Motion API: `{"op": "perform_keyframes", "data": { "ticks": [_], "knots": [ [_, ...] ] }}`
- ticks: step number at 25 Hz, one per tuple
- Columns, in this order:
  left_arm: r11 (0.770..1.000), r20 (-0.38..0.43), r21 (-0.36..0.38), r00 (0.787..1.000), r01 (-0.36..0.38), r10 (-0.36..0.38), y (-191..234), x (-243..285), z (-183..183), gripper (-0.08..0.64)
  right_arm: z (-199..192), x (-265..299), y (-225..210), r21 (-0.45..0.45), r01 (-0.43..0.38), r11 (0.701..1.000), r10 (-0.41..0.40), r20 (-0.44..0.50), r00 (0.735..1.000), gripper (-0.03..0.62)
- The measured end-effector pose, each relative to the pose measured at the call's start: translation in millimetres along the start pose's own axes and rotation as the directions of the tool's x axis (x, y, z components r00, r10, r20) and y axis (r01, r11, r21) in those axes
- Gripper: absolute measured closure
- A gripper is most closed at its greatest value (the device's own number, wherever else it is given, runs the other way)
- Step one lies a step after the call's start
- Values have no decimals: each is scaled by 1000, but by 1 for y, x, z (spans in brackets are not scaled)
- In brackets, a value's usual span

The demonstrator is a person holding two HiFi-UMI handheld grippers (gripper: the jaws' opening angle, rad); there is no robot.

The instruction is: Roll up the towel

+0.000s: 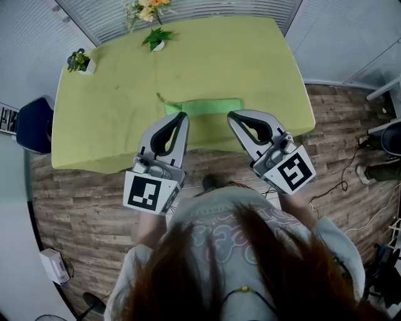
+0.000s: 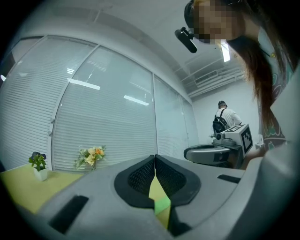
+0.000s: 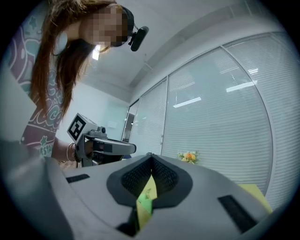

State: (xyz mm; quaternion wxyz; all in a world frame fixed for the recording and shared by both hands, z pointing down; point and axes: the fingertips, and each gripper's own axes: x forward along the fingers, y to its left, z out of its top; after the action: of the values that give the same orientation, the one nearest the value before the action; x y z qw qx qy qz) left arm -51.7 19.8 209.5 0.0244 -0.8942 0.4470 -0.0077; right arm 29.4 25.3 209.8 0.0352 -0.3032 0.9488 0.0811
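A green towel lies flat near the front edge of the table, which has a yellow-green cloth over it. My left gripper hovers over the towel's near left part and my right gripper over its near right part. Both are held level above the cloth. In the left gripper view the left gripper is shut, tips touching, nothing between them; a sliver of towel shows below. In the right gripper view the right gripper is shut too, with the towel beneath.
Two small potted plants and a bunch of flowers stand along the table's far side. A blue chair sits at the left. A person with a backpack stands far off. Cables lie on the floor at right.
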Motion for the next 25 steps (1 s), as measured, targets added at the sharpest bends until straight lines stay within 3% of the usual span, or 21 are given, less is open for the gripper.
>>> {"op": "perform_keyframes", "data": {
  "ticks": [25],
  "knots": [
    [999, -11, 3, 999, 48, -48, 0, 10, -5, 545, -6, 6, -13, -7, 40, 999, -41, -23, 999, 588]
  ]
}}
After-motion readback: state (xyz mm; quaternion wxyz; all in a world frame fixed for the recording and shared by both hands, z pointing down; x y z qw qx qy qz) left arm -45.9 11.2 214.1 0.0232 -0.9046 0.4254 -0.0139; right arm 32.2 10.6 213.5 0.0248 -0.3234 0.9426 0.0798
